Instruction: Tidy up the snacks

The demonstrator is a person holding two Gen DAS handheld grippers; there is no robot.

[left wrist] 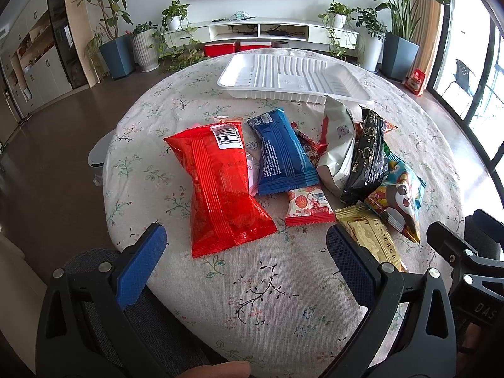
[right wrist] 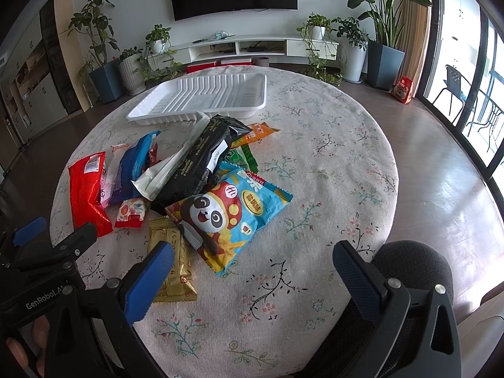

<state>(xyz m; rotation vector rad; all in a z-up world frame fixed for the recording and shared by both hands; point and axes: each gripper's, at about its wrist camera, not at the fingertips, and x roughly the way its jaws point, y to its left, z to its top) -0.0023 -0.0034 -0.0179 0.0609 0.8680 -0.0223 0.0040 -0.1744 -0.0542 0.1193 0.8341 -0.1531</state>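
While both grippers hover low in frame, jaws spread, nothing held: left gripper (left wrist: 245, 245), right gripper (right wrist: 252, 261). Snack pile mid-frame on floral worktop (right wrist: 330, 163): red packet (left wrist: 217, 186), blue packet (left wrist: 280, 154), black packet (right wrist: 201, 160), panda packet (right wrist: 233, 214), gold packet (right wrist: 171, 261). White tray (left wrist: 283, 78) behind pile, upper centre, holding nothing.
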